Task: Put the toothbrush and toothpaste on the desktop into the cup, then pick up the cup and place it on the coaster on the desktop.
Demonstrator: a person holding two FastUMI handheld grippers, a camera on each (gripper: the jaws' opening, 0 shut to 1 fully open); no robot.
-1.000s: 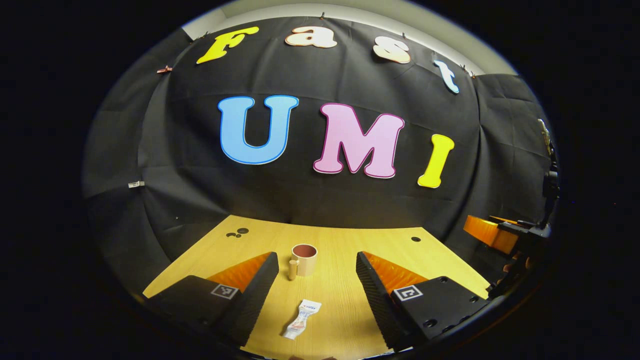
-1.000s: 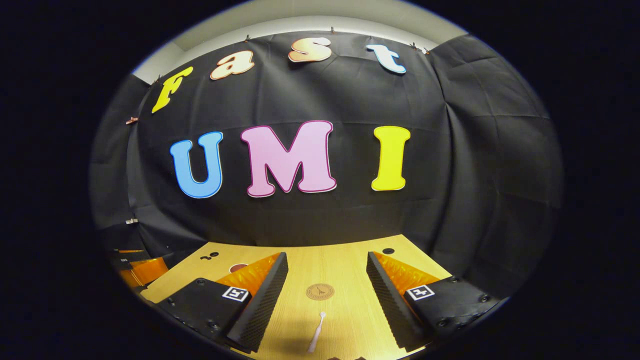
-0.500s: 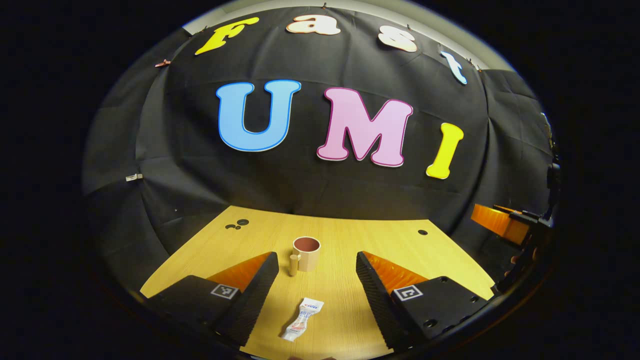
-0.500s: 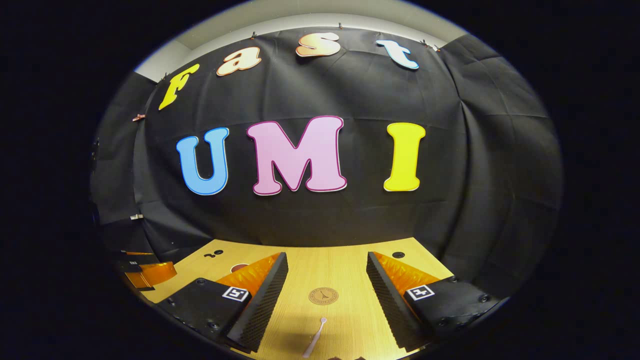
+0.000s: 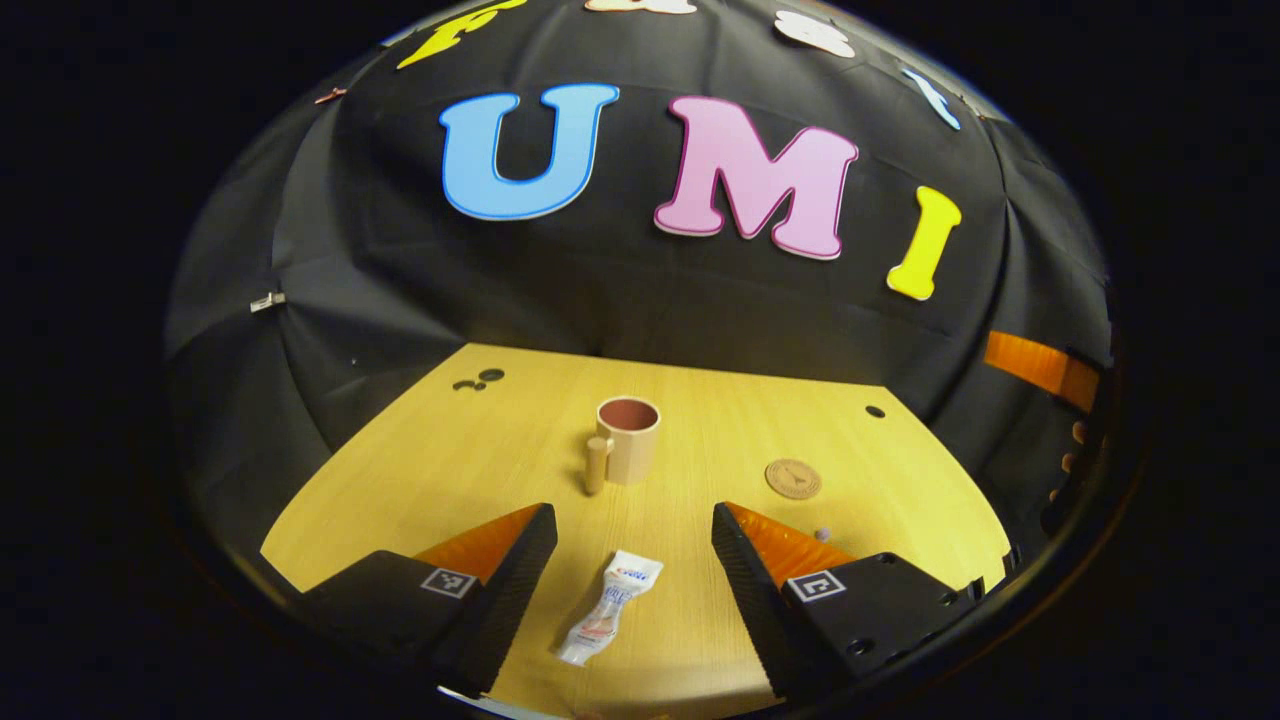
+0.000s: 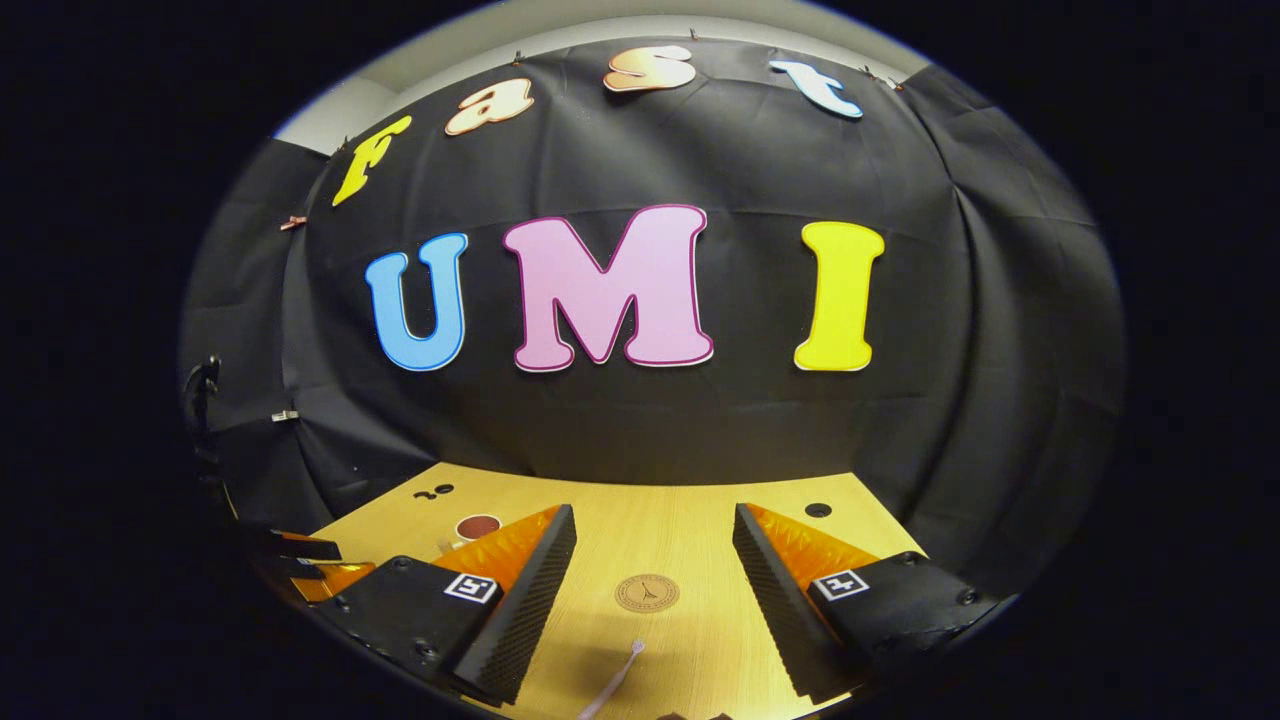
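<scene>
Nearest the lens in the left gripper view, the left gripper point(image 5: 632, 575) hangs over the wooden desktop point(image 5: 420, 470) with its two ridged black fingers spread wide and nothing between them but air and the toothpaste point(image 5: 610, 621), a crumpled white tube lying flat on the wood at lower centre of the frame, clear of both fingers. Beyond it, at mid-frame, the cup point(image 5: 628, 452) stands upright with its handle turned toward the lower left, its mouth open to the camera. To the right of the cup and well apart from it lies the round brown coaster point(image 5: 793, 478), and a small pale tip of the toothbrush point(image 5: 823, 534) peeks out just past the right-hand finger. At the far right edge, an orange part of the other gripper and some fingertips of the hand holding it show against the black cloth.

In the right gripper view, the right gripper point(image 6: 650, 600) is likewise parted, its fingers gripping nothing. The toothbrush point(image 6: 612, 681) lies on the desktop point(image 6: 640, 520) at the bottom centre of the frame, head pointing away from the camera toward the coaster point(image 6: 647, 593), which sits just beyond it between the two fingers. Farther off, in the lower left, the rim of the cup point(image 6: 477, 528) rises behind the left-hand finger.
</scene>
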